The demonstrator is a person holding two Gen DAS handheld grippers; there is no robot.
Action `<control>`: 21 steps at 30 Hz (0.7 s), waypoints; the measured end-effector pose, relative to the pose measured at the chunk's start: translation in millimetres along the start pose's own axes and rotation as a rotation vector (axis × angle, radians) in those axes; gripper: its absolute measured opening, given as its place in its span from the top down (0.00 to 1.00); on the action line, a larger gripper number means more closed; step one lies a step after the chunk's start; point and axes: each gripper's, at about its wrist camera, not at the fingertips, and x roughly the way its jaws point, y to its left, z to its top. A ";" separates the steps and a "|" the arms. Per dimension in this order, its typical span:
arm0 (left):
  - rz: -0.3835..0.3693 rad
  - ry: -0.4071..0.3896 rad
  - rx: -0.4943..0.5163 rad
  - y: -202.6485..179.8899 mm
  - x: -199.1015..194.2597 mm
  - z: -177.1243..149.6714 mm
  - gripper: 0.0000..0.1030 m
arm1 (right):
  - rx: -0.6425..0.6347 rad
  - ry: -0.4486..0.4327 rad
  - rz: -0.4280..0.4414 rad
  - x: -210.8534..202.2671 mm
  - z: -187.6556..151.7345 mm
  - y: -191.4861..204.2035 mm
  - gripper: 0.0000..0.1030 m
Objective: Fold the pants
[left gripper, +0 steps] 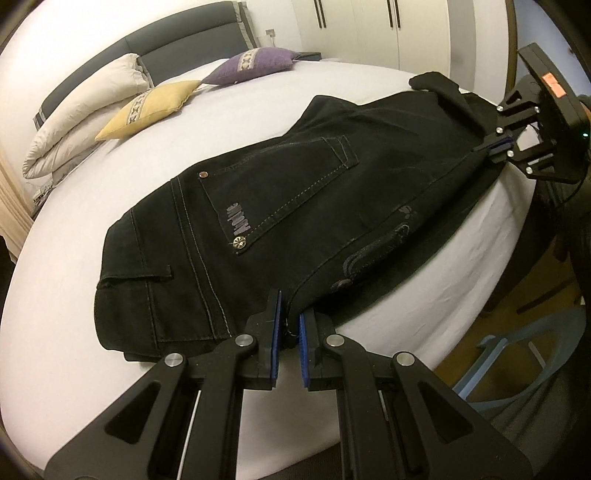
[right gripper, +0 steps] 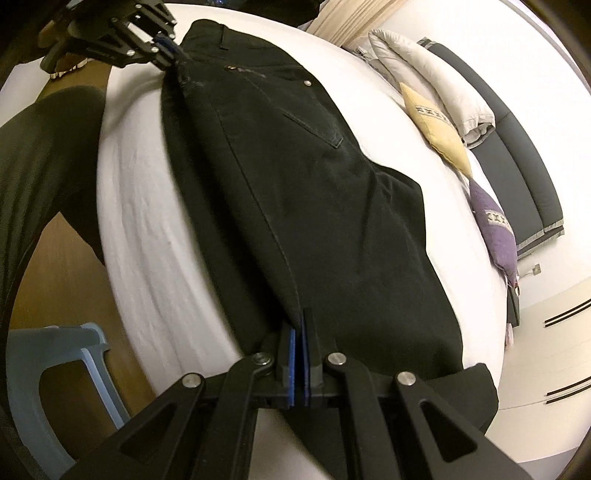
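Black pants (left gripper: 280,206) lie folded lengthwise along the near edge of the white bed (left gripper: 74,258), back pocket up. My left gripper (left gripper: 290,325) is shut on the pants' near edge at the waist end. My right gripper (right gripper: 300,332) is shut on the same edge further along the legs (right gripper: 314,221). The right gripper shows at the far right of the left wrist view (left gripper: 495,146). The left gripper shows at the top left of the right wrist view (right gripper: 168,48). The leg end (right gripper: 461,391) hangs past my right gripper.
A folded white duvet (left gripper: 85,114), a yellow cushion (left gripper: 147,107) and a purple cushion (left gripper: 255,62) lie near the dark headboard (left gripper: 177,51). A light blue plastic stool (right gripper: 55,369) stands on the wooden floor beside the bed. White wardrobe doors (left gripper: 369,29) stand behind.
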 end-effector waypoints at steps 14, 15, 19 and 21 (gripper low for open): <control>0.031 0.029 -0.010 6.2 24.5 4.0 0.89 | -0.015 0.009 -0.062 1.3 -1.8 25.1 0.90; 0.038 0.032 -0.011 5.3 26.0 5.2 0.89 | 0.034 0.005 -0.034 -4.9 -4.3 18.1 0.85; 0.099 0.068 0.032 -5.1 33.8 13.7 0.89 | 0.295 -0.014 0.158 -37.2 -25.2 -29.2 0.46; 0.117 0.076 0.041 -7.8 37.3 15.9 0.89 | 0.409 -0.037 0.171 -50.3 -39.3 -62.7 0.43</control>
